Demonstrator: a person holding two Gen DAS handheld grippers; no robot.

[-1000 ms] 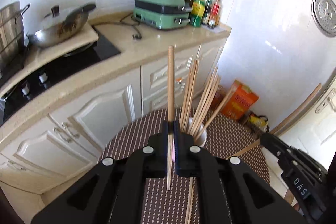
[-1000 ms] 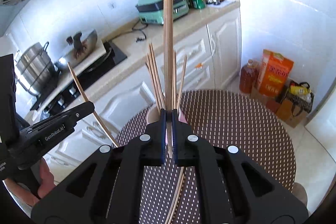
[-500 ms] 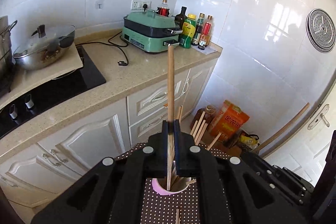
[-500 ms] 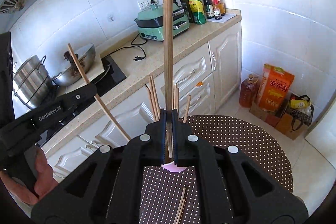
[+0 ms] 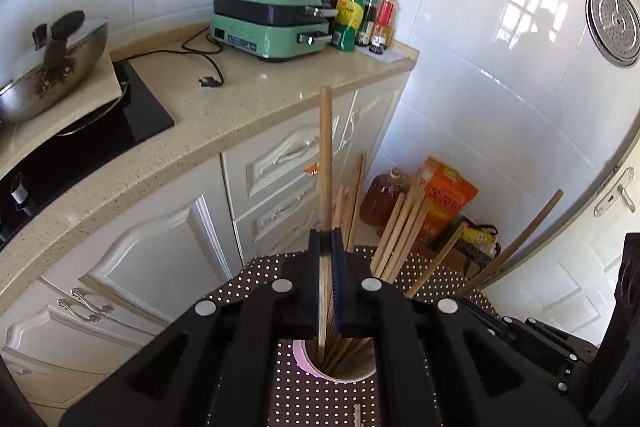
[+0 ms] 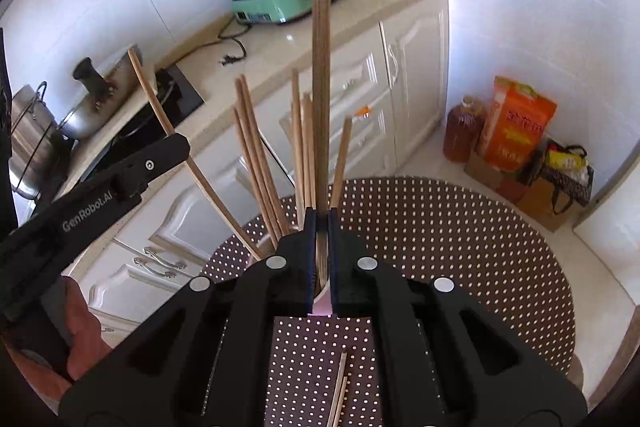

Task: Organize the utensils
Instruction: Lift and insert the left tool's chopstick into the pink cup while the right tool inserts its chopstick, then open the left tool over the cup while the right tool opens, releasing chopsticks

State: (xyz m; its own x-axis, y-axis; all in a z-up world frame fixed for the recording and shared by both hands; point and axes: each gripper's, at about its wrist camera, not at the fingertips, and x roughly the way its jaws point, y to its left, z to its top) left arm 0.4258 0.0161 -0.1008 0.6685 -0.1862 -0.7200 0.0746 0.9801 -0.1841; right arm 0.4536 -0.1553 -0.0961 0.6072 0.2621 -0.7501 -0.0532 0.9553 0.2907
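Observation:
My left gripper (image 5: 327, 247) is shut on a wooden chopstick (image 5: 325, 155) held upright; its lower end reaches into the pink cup (image 5: 300, 359), which holds several chopsticks (image 5: 400, 227). My right gripper (image 6: 321, 223) is shut on a darker chopstick (image 6: 321, 87), upright above the same cup (image 6: 322, 303). The left gripper (image 6: 100, 195) with its chopstick (image 6: 160, 115) shows at the left of the right wrist view. The right gripper's chopstick (image 5: 516, 243) shows at the right of the left wrist view.
The cup stands on a round table with a brown dotted cloth (image 6: 460, 227). Loose chopsticks (image 6: 339, 387) lie on the cloth near me. Behind are white cabinets (image 5: 140, 259), a counter with a green cooker (image 5: 272, 23), bottles (image 5: 360, 15), a wok (image 5: 52, 75), and floor bags (image 6: 516, 131).
Both grippers have come down toward the cup with their chopsticks; the left chopstick's lower end has entered the cup. Both stay shut.

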